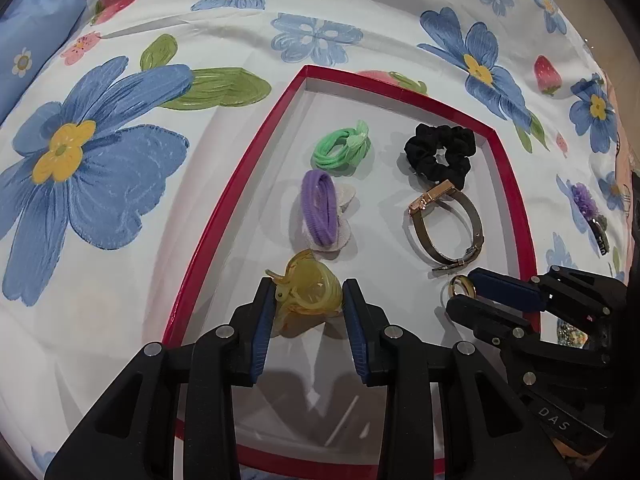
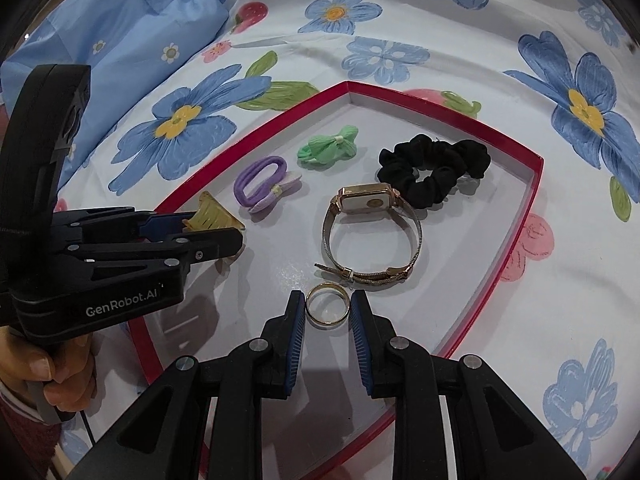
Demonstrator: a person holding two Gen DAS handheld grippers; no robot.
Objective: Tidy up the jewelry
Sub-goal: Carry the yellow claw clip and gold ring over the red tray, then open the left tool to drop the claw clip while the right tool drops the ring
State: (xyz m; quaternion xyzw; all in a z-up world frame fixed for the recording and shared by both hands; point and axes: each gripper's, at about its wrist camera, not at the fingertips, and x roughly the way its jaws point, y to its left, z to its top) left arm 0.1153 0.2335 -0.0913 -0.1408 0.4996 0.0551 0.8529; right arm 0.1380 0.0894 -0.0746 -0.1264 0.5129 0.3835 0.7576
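Ring (image 2: 327,305) first: small, hard, smooth gold metal, feather-light and, I'd judge, slippery, so my right gripper (image 2: 327,309) wants to take it across the band, edge to edge, with a gentle squeeze. It stands between my right pads (image 2: 295,332), low over the white floor of the red tray (image 2: 516,256), near the tray's near right side, just this side of the watch (image 2: 374,236). Both pads sit right against the band; I read that as gripping, jaws narrow, though whether the ring already touches the floor I can't tell.

Over on the left, the yellow claw clip (image 1: 310,294): stiff translucent plastic, light, springy teeth, probably brittle if pinched hard. My left gripper (image 1: 308,300) has it across the body, one pad (image 1: 262,332) hard against its left side, the other close on the right, jaws part closed around it. It looks held, and it hangs or rests at the near left of the tray, just near of the purple tie (image 1: 320,210).

Farther in, the green tie (image 1: 340,146) and the black scrunchie (image 1: 440,154) lie soft and settled, well apart from my fingers. The tray sits on a flowered sheet (image 1: 120,160).

My guess: both pieces are at their spots in the two rows, and easing the jaws apart slowly matters, since that ring could roll.
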